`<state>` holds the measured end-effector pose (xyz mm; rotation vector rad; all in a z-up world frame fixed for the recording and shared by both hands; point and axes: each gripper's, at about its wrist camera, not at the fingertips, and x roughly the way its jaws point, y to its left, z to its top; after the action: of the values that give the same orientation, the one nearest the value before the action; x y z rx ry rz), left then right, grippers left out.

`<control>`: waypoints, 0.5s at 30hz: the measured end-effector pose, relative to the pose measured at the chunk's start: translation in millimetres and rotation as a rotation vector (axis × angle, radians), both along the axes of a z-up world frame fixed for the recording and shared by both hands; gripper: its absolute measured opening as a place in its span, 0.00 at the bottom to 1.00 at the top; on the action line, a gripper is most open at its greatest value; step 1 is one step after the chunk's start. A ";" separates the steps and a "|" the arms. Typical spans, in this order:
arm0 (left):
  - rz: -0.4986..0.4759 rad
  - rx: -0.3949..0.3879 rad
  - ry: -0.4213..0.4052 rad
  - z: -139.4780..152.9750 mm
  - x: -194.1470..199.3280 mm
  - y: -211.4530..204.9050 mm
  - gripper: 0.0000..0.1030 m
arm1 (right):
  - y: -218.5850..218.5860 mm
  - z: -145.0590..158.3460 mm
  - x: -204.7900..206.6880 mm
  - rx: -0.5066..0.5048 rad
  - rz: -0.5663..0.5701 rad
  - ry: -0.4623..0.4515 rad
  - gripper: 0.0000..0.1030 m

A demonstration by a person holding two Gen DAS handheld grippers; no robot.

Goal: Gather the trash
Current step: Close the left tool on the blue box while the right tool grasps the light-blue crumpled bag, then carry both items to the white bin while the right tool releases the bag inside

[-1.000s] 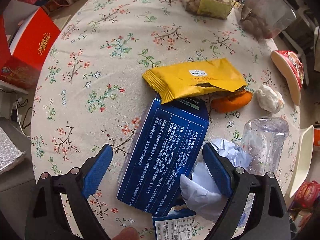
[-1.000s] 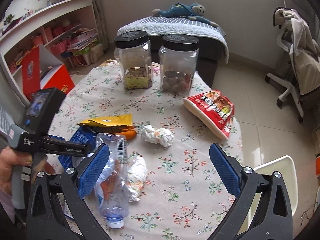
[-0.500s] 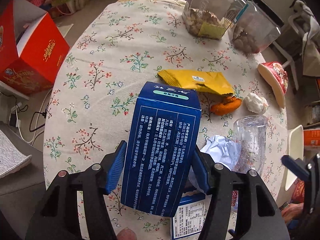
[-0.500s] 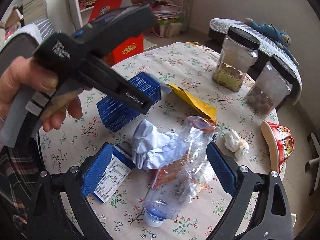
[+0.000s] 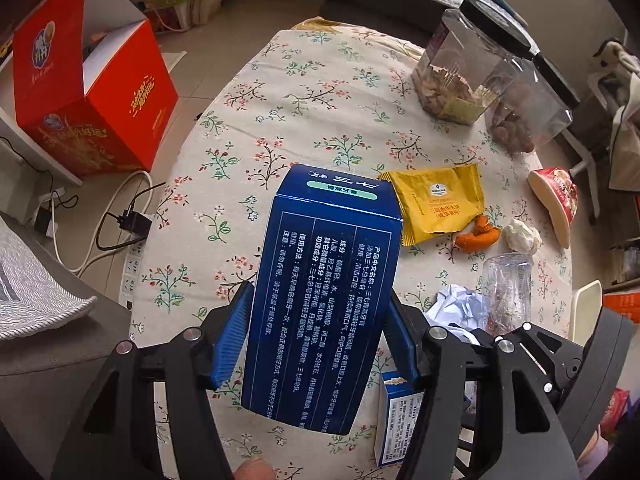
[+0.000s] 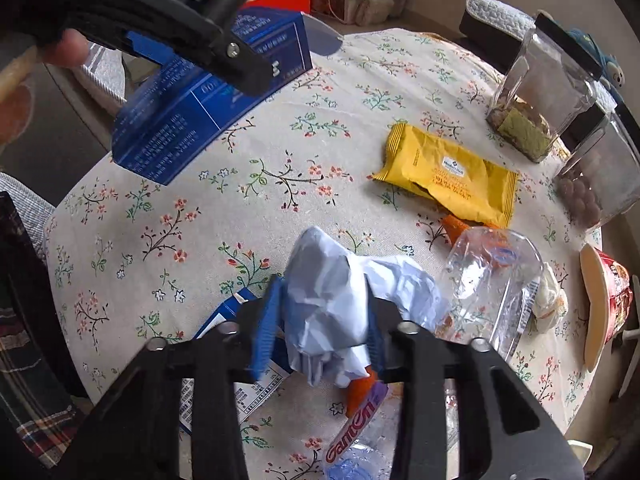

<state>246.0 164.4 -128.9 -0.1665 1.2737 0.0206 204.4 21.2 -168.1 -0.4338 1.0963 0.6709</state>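
Observation:
My left gripper [image 5: 320,336] is shut on a dark blue carton [image 5: 324,292] and holds it above the floral table [image 5: 280,92]; the carton also shows in the right wrist view [image 6: 192,96]. My right gripper [image 6: 320,324] is shut on a crumpled pale blue paper wad [image 6: 332,300], which also shows in the left wrist view [image 5: 456,308]. A yellow wrapper [image 6: 448,172], an orange peel [image 5: 478,232], a clear crushed bottle [image 6: 488,276], a white tissue ball [image 5: 520,236] and a small blue-white box [image 5: 396,412] lie on the table.
Two black-lidded clear jars [image 5: 464,72] stand at the table's far edge. A red cup [image 5: 554,204] lies on its side at the right. A red cardboard box [image 5: 88,100] stands on the floor to the left, with cables and a power strip beside it.
My left gripper closed on the blue carton and lifted it off the table. My right gripper moved in over the paper wad and closed on it.

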 end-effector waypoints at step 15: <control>0.046 -0.031 -0.210 45.2 -10.2 1.5 0.59 | -57.2 91.0 19.0 0.490 -0.195 -0.014 0.30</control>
<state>235.8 165.9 -83.7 -0.2190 1.0605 0.0228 223.4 -36.0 -77.1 0.0883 0.9077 0.7333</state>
